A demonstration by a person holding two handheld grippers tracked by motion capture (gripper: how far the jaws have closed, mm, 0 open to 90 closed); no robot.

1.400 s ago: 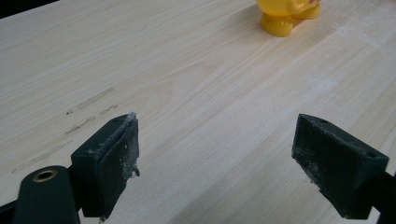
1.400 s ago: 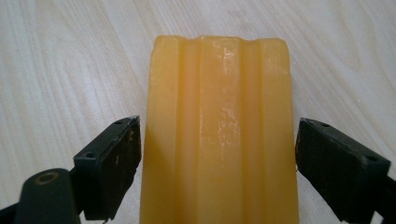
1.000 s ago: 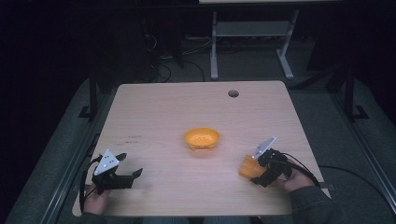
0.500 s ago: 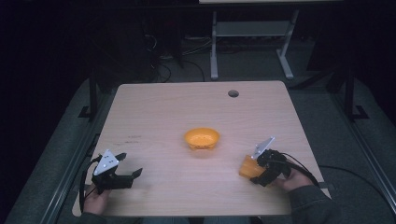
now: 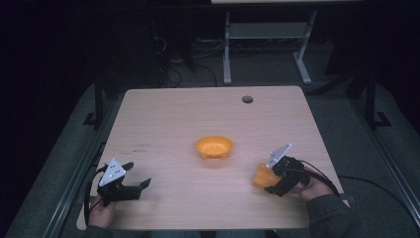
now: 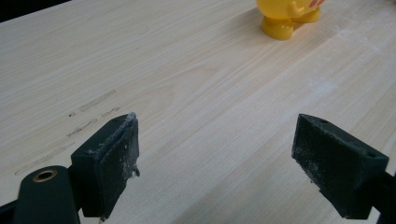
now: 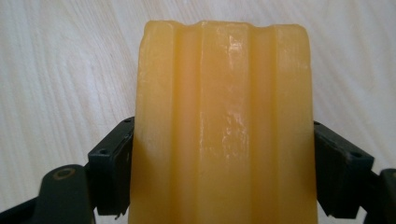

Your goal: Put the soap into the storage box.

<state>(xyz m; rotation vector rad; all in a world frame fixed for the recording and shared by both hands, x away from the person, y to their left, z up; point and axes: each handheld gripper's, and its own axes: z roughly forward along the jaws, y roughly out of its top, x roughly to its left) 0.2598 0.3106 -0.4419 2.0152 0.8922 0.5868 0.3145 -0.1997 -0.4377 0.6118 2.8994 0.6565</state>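
Here the right gripper (image 5: 271,182) sits near the table's (image 5: 173,119) front right corner, its jaws pressed against both sides of an orange ribbed block (image 5: 263,175). In the right gripper view the block (image 7: 224,126) stands between the two black jaws, its lengthwise ridges running up away from the camera over pale wood grain; whether its lower end touches the table I cannot tell, since the high view is dim and small there. A hand (image 5: 309,187) holds that gripper from behind, and a black cable trails off to the right.

The left gripper (image 5: 136,174) rests near the front left corner, jaws spread wide with nothing between them. Its own view shows bare wood (image 6: 210,93) between the pads (image 6: 109,161), plus faint dark scuffs to the left.

An orange bowl (image 5: 213,148) stands near the table's middle, well apart from both grippers; its foot (image 6: 280,25) shows at the top edge of the left gripper view. A round hole (image 5: 247,99) lies near the far edge.
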